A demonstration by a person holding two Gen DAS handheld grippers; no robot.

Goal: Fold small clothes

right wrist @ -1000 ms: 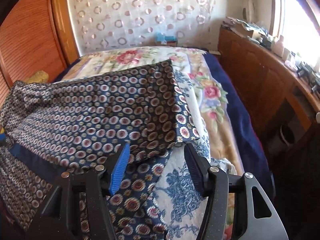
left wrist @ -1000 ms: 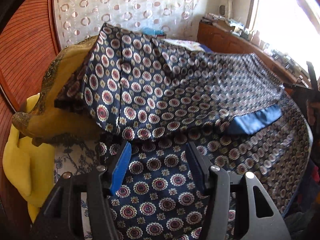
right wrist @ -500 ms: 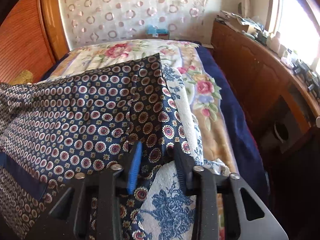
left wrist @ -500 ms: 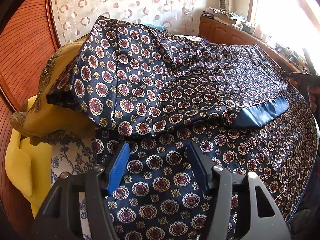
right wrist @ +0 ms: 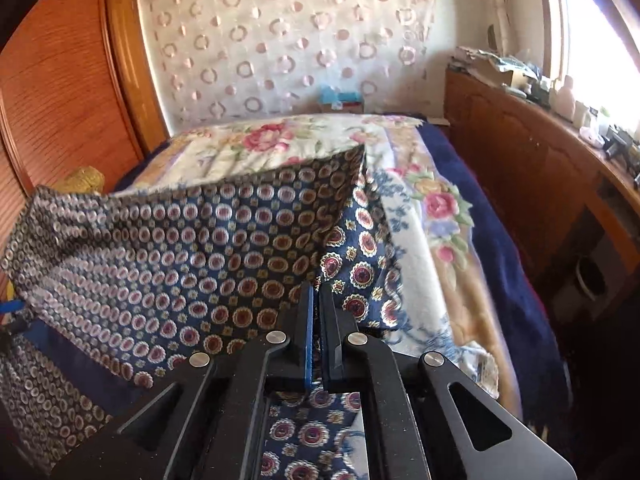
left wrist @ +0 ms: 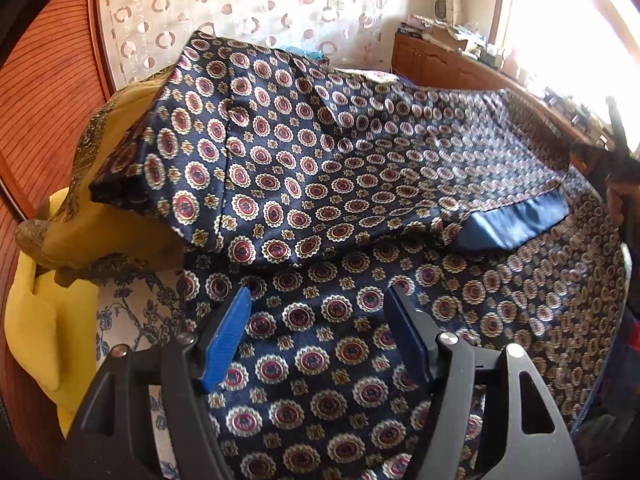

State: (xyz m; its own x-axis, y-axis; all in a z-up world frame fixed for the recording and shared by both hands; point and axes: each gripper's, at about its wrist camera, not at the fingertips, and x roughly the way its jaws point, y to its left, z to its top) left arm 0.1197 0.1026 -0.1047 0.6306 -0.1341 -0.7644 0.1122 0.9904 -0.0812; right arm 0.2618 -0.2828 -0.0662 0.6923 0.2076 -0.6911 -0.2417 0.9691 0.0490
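In the left wrist view, the left gripper (left wrist: 318, 320) had just been opening its fingers, which stood apart over the navy patterned cloth (left wrist: 320, 184) lying half folded on the bed and pressed on nothing. In the right wrist view, the right gripper (right wrist: 316, 300) had just clenched its fingers on the cloth's (right wrist: 200, 248) edge, beside the floral blanket (right wrist: 432, 208).

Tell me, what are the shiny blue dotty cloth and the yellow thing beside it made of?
The patterned cloth looks like silk or satin, smooth and thin: light glints off it and it drapes in soft folds. The yellow cushion looks like matte woven cotton, stuffed; there is no shine. Neither is certain from looks alone.
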